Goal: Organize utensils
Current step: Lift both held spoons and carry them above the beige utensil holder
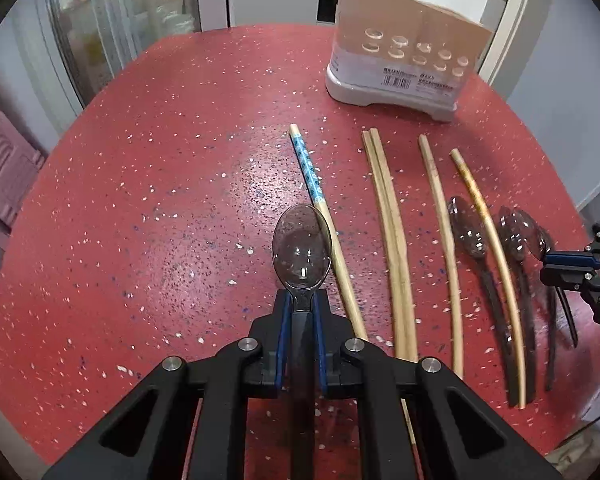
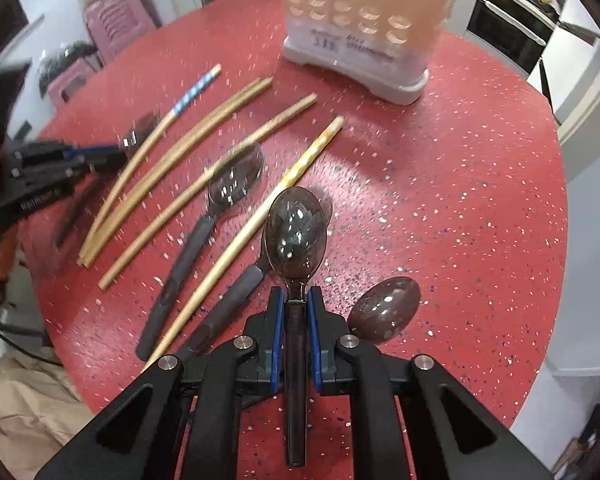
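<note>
Left wrist view: the left gripper (image 1: 301,312) is clamped on a clear plastic spoon (image 1: 301,250) at its neck, above the red table (image 1: 140,200); the right gripper (image 2: 296,312) pinches another spoon (image 2: 294,232) likewise — light, slick, probably brittle, best held by the handle.

Left gripper (image 1: 301,312) and right gripper (image 2: 296,306) angled downward, fingers clamped shut.

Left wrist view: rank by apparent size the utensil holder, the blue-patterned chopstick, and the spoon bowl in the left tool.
1. Beige plastic utensil holder on a grey base.
2. Blue-patterned wooden chopstick, long but thin.
3. Clear smoky plastic spoon bowl; it sits nearest the camera, so it looks enlarged.
</note>
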`<state>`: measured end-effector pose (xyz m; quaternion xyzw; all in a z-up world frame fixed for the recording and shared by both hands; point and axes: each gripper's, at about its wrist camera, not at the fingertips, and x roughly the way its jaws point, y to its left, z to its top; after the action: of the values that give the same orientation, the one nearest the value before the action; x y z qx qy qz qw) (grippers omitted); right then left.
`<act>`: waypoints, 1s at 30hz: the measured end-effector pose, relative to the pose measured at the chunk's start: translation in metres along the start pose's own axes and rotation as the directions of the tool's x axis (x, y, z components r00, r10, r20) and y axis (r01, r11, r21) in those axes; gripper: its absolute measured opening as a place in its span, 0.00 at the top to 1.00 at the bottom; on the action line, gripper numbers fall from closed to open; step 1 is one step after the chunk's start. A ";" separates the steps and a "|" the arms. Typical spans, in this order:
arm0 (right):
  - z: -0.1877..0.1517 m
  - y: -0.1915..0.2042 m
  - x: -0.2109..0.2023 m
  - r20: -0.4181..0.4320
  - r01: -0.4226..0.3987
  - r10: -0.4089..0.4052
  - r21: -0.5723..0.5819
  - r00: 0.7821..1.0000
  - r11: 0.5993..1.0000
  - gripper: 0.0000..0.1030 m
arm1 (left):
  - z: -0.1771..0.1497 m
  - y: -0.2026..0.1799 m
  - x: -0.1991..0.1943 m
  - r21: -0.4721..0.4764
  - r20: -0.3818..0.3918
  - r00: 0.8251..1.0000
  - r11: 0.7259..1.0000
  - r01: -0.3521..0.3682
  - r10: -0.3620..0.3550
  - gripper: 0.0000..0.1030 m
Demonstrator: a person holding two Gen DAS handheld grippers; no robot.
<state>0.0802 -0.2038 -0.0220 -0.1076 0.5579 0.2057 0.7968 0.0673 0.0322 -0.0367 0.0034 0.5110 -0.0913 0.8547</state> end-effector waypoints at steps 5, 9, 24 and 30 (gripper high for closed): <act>-0.002 -0.013 -0.026 0.086 -0.079 0.073 0.057 0.994 0.995 0.88 | 0.003 0.004 -0.026 -0.053 0.082 0.995 0.997 0.056 -0.051 0.64; 0.007 -0.013 -0.045 0.155 -0.126 0.111 0.090 0.982 0.988 0.88 | 0.019 0.003 -0.055 -0.062 0.162 0.984 0.995 0.082 -0.071 0.64; 0.095 -0.042 -0.114 0.431 -0.154 0.063 0.179 0.900 0.972 0.88 | 0.150 -0.020 -0.104 -0.008 0.416 0.903 0.992 0.127 -0.112 0.64; 0.148 -0.064 -0.111 0.509 -0.165 0.025 0.231 0.860 0.959 0.88 | 0.212 -0.025 -0.089 -0.021 0.489 0.866 0.991 0.131 -0.104 0.64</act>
<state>0.2012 -0.2250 0.1304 0.0856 0.3588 0.1890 0.9101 0.2073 0.0001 0.1449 -0.0735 0.2810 -0.1273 0.9484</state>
